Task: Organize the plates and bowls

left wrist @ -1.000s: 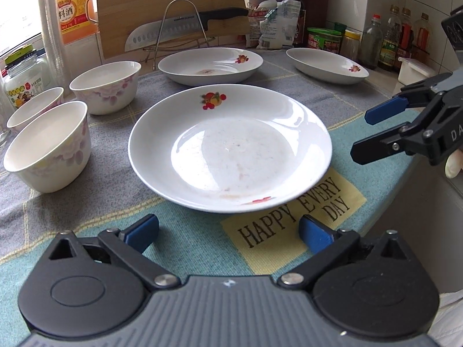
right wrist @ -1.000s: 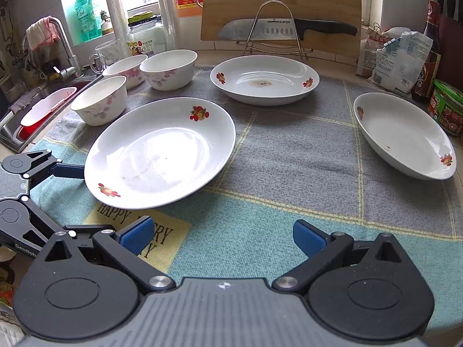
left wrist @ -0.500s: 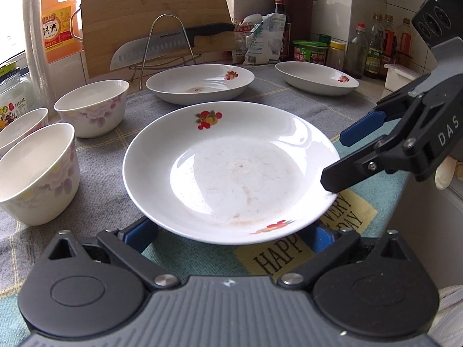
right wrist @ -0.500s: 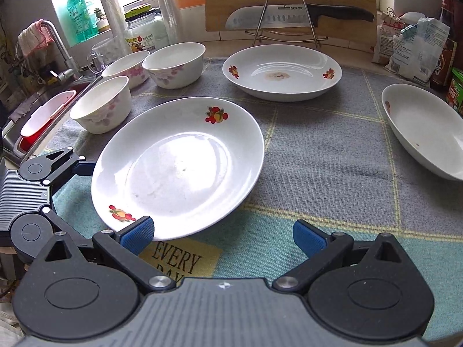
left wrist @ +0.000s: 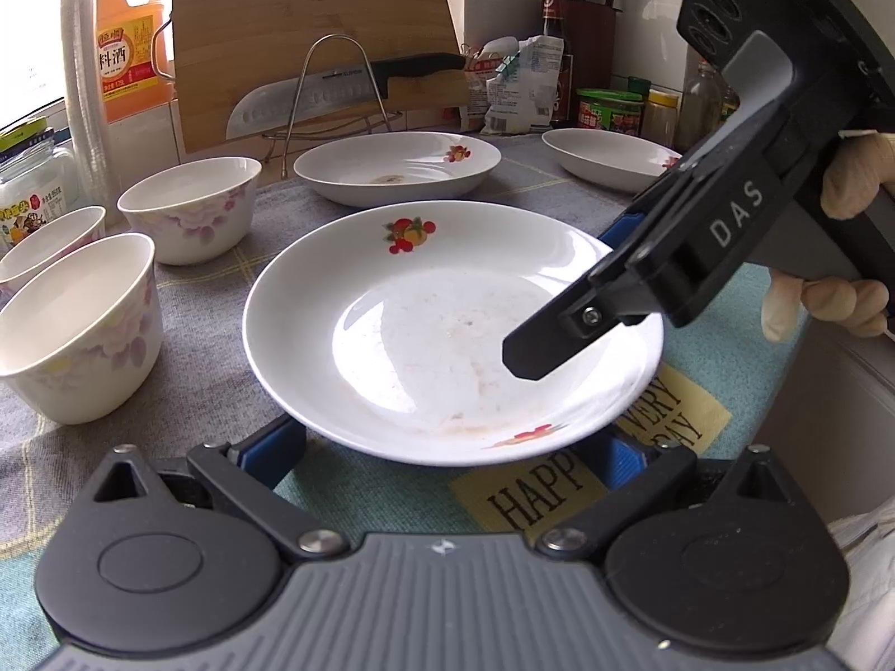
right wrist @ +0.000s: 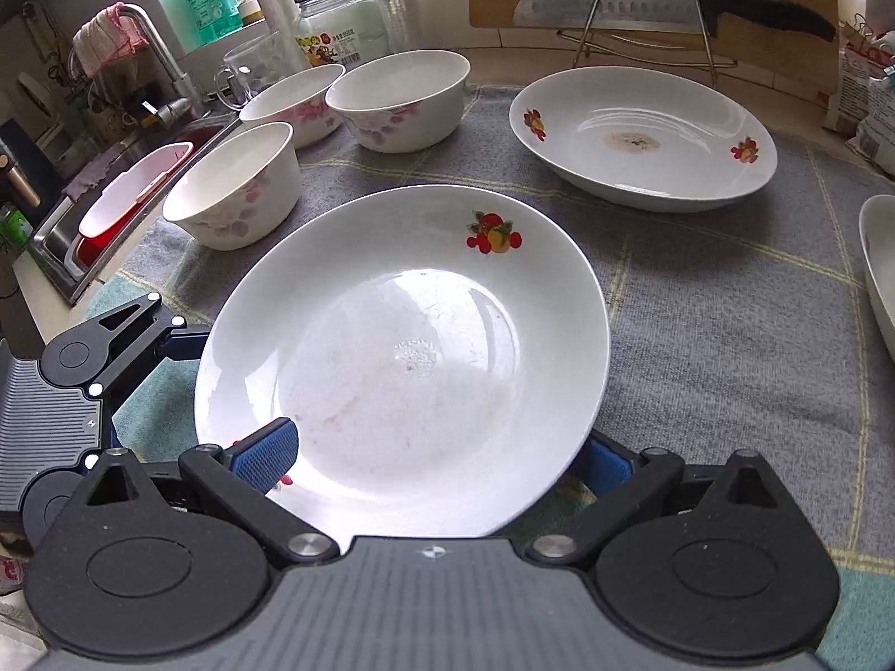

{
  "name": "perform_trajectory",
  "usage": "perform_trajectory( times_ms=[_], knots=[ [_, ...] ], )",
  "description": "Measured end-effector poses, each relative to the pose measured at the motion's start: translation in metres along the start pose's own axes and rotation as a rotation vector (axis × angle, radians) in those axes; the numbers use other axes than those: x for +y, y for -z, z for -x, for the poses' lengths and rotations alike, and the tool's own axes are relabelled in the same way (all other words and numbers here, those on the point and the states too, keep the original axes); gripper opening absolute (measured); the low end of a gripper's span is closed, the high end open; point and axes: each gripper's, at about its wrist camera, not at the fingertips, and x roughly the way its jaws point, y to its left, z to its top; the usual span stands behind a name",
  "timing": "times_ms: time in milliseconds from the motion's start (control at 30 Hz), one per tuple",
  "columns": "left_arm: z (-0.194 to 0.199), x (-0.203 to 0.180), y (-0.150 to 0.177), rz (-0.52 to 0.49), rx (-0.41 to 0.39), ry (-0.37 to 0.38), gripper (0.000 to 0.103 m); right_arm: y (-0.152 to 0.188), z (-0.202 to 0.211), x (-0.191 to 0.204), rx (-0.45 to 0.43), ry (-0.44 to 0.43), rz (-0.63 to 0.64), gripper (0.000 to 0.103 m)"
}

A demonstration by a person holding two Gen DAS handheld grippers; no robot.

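A white plate with fruit prints (left wrist: 447, 330) (right wrist: 403, 358) lies on the mat right in front of both grippers. My left gripper (left wrist: 447, 456) is open, its blue pads under the plate's near rim. My right gripper (right wrist: 430, 461) is open, one finger above the rim and one under it; in the left wrist view its upper finger (left wrist: 565, 335) reaches over the plate. A second plate (left wrist: 397, 173) (right wrist: 643, 137) lies behind, a third plate (left wrist: 609, 159) (right wrist: 881, 268) to the right. Three flowered bowls (left wrist: 72, 324) (right wrist: 235, 198) stand at the left.
A cutting board (left wrist: 313, 39) and a knife on a wire rack (left wrist: 335, 95) stand at the back. Bottles and jars (left wrist: 609, 112) line the back right. A sink (right wrist: 112, 212) with a red basin lies to the far left. The counter edge runs along the near right.
Both grippers have moved in on the near plate; the left one's pads went under its near rim and the right one's fingers came over and under its right rim.
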Motion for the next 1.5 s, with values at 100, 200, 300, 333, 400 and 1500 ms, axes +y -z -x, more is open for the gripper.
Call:
perform_trajectory(
  times_ms=[100, 200, 300, 333, 400, 1500],
  knots=[
    [-0.001, -0.002, -0.001, 0.012, 0.001, -0.016, 0.103, -0.006, -0.003, -0.003, 0.014, -0.014, 0.015, 0.103],
    [-0.001, -0.003, -0.001, 0.017, 0.003, -0.022, 0.103, -0.010, -0.003, -0.009, 0.018, -0.041, 0.003, 0.103],
    [-0.001, -0.004, -0.001, 0.016, 0.004, -0.023, 0.103, -0.010, -0.002, -0.011, 0.032, -0.062, 0.026, 0.103],
    [-0.001, -0.003, -0.001, 0.015, 0.004, -0.022, 0.103, -0.010, -0.002, -0.012, 0.037, -0.067, 0.033, 0.103],
    [-0.001, -0.004, -0.001, 0.015, 0.005, -0.022, 0.103, -0.013, -0.001, -0.014, 0.059, -0.082, 0.049, 0.103],
    [-0.001, 0.000, -0.004, -0.033, 0.009, 0.019, 0.103, -0.085, -0.036, -0.046, 0.224, -0.296, 0.075, 0.103]
  ],
)
